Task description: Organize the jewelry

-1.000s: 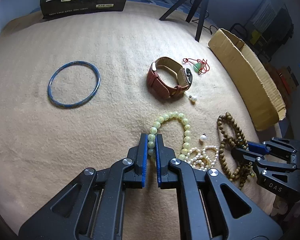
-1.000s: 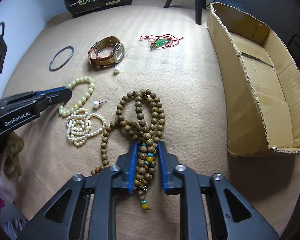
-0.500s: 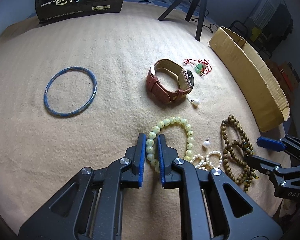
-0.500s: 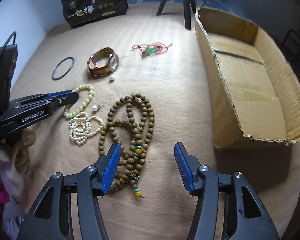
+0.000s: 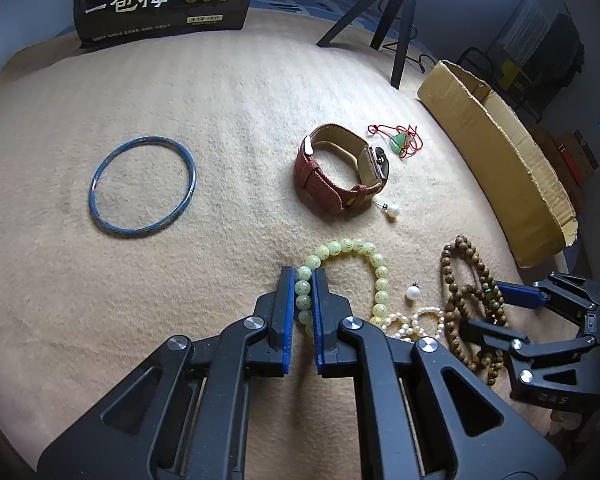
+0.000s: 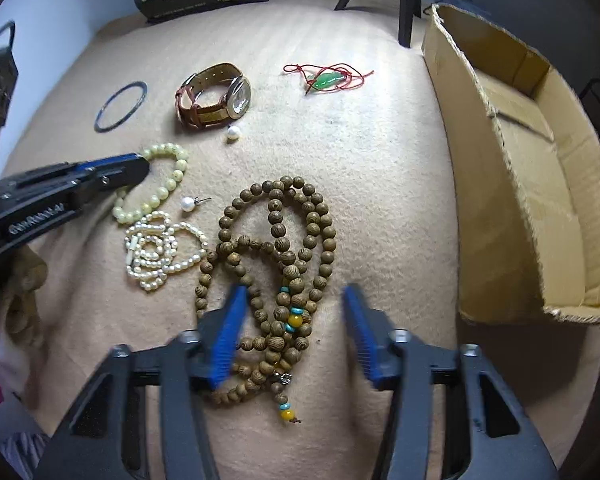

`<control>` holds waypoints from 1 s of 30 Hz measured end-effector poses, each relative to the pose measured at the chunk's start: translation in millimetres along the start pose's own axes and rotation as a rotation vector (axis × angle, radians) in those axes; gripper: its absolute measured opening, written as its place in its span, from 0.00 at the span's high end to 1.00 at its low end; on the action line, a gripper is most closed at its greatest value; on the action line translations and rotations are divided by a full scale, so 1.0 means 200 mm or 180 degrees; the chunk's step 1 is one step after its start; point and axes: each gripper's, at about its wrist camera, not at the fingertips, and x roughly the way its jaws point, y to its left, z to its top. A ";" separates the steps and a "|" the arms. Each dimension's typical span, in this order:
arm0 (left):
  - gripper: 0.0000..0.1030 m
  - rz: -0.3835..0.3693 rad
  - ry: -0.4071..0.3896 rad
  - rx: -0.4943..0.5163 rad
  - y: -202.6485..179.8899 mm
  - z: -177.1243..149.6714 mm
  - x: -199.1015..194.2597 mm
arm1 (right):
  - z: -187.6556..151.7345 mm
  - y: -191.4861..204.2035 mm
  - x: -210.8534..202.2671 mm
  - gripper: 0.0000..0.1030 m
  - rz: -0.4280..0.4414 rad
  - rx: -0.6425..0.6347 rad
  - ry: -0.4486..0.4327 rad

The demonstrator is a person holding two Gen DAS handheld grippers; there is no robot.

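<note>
- At the near edge of the beige blanket (image 5: 228, 92), the left gripper (image 5: 303, 280) has its blue-padded fingers pinched on the pale green bead bracelet (image 5: 364, 252); a second ago they held it the same way, so that grip is unchanged.
- The change is on the other side: the right gripper (image 6: 294, 312) was clamped on the long brown wooden bead necklace (image 6: 276, 240) a second ago, and its jaws now stand wide apart, the strand lying loose on the blanket between and beneath them.
- In my judgement that release means the necklace has been set down or the grasp abandoned; it will need a fresh pinch before it can go anywhere.
- In the right wrist view, the open brown cardboard box (image 6: 540, 184) sits at about 2 o'clock from the necklace, well apart from it, and nothing can be seen inside it, so the sorting looks barely begun.
- Still out on the blanket in that view: the small white pearl strand (image 6: 156, 248) at 9 o'clock of the necklace, a brown leather-strap watch (image 6: 214, 96) at 11 o'clock, a green pendant on red cord (image 6: 326, 78) at 12 o'clock, and a dark blue bangle (image 6: 120, 106) far off at 10 o'clock.
- Two loose pearl studs (image 6: 187, 203) lie between these pieces and are easy to overlook.
</note>
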 end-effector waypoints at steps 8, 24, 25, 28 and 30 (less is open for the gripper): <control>0.95 -0.0080 -0.0079 -0.0048 -0.01 -0.04 -0.13 | -0.02 -0.03 -0.09 0.89 0.0208 0.0081 -0.0105; 0.95 -0.0301 -0.0356 0.0132 -0.23 -0.02 -0.43 | -0.10 -0.13 -0.60 0.89 0.0276 0.0196 -0.0771; 0.95 -0.0320 -0.0362 0.0141 -0.24 -0.02 -0.44 | -0.10 -0.14 -0.61 0.89 0.0270 0.0198 -0.0796; 0.95 -0.0371 -0.0399 0.0215 -0.31 0.00 -0.48 | -0.11 -0.16 -0.66 0.89 0.0253 0.0208 -0.0870; 0.95 -0.0409 -0.0426 0.0248 -0.35 0.00 -0.51 | -0.11 -0.18 -0.70 0.89 0.0249 0.0207 -0.0927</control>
